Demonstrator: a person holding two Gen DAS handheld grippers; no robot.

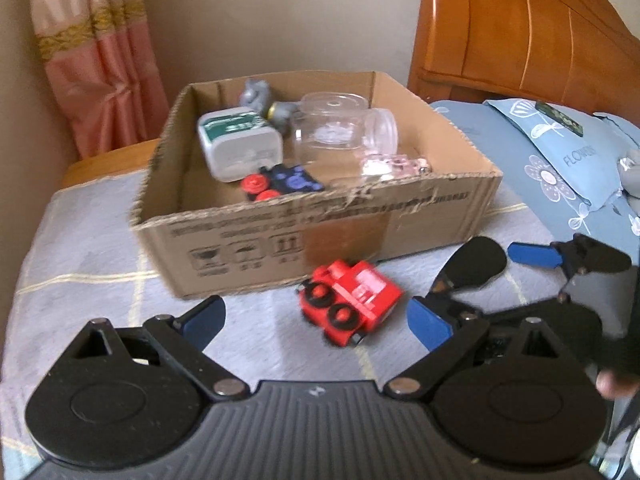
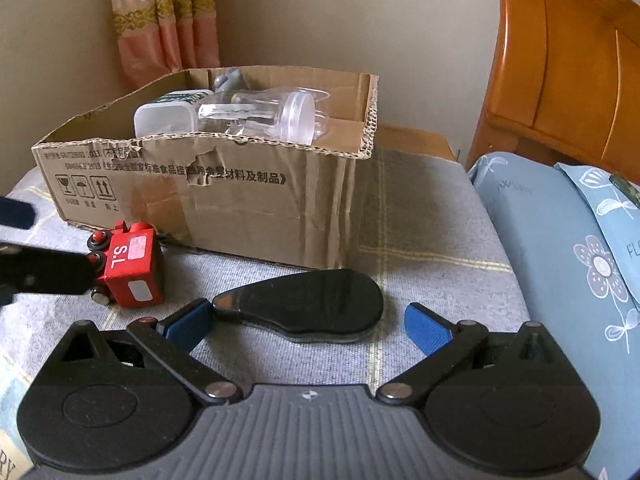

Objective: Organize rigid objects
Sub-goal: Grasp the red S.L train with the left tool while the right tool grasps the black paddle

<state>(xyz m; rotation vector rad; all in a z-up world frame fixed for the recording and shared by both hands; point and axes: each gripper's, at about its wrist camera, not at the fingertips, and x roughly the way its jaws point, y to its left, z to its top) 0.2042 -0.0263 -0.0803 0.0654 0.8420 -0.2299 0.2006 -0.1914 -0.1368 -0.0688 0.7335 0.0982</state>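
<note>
So both tongs were spread wide with nothing gripped. The left tongs (image 1: 316, 316) were lined up on the red toy truck (image 1: 350, 308), which sat on the grey blanket (image 1: 88, 248) just in front of the cardboard box (image 1: 420, 220); the blue pads (image 1: 430, 326) were set either side of it, a little short of contact as far as could be told. The right tongs (image 2: 306, 326) were pointed at the flat black oval thing (image 2: 308, 306), with the left pad touching or nearly touching its narrow end. What that black piece actually was couldn't be made out.

The box was already loaded with a white tub (image 1: 240, 142), a clear jar (image 1: 340, 128), a small dark toy car with red wheels (image 1: 280, 184) and something grey at the back, so the two leftovers were probably lying outside simply because they hadn't been collected yet.

Both tools were held low and tilted slightly down toward the bed, side by side, the right one seen just right of the truck from the left camera. A fingertip (image 1: 612, 386) was visible at the edge.
</note>
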